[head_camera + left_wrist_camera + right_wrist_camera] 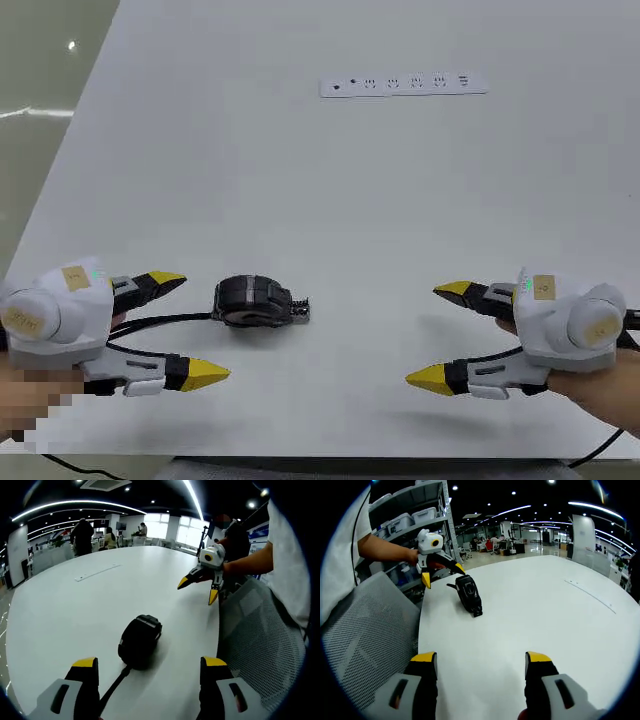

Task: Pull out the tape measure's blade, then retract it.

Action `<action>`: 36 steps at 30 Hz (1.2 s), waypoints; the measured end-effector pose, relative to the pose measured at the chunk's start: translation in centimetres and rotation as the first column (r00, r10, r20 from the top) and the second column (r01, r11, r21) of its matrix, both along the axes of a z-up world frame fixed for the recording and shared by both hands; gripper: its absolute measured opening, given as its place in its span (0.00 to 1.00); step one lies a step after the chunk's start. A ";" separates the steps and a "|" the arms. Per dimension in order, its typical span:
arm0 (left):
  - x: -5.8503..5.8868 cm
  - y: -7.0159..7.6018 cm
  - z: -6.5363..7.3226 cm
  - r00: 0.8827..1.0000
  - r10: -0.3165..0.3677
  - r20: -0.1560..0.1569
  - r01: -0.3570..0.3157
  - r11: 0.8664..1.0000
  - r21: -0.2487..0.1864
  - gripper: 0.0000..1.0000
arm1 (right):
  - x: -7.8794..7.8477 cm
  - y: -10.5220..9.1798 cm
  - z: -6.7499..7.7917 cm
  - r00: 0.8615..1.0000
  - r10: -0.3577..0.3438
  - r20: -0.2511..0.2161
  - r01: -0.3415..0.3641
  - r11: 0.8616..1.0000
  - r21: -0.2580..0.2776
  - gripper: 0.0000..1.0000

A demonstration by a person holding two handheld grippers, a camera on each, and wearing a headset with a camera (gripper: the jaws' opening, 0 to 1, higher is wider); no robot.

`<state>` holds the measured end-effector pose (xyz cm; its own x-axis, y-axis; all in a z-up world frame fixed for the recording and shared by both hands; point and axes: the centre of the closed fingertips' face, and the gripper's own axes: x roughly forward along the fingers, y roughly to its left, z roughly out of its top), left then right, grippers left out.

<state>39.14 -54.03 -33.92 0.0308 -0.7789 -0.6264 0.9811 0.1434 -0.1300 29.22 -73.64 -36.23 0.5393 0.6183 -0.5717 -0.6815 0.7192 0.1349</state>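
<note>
Left gripper at eight o'clock and right gripper at four o'clock face each other, jaws wide apart.

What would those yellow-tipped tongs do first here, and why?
Likely slide the left tongs forward to straddle the tape measure: both tongs are open, it lies just ahead of the left pair, and its blade end faces the right tongs.

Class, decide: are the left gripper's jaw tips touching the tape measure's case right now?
Apart. In the head view, bare table shows between the tape measure and both yellow tips of the left gripper, whose jaws stand open.
</note>
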 end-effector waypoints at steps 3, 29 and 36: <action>0.2 -0.3 -0.5 0.999 -0.045 0.018 0.045 0.999 0.021 0.75 | 0.1 0.2 -0.2 1.000 0.010 -0.008 -0.010 1.000 -0.001 0.71; 1.9 -2.5 -2.2 0.990 -0.140 0.005 0.139 0.989 0.039 0.47 | 1.2 0.4 -0.3 1.000 0.022 -0.019 -0.022 1.000 0.020 0.69; 2.0 -2.7 -2.4 0.987 -0.160 0.019 0.159 0.986 0.052 0.43 | 1.5 0.5 -0.1 1.000 0.028 -0.011 -0.027 0.999 0.017 0.70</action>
<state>41.13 -56.71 -36.27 -0.0767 -0.7427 -0.6652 0.9945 -0.0095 -0.1040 30.75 -73.15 -36.37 0.5157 0.6424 -0.5669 -0.6995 0.6978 0.1545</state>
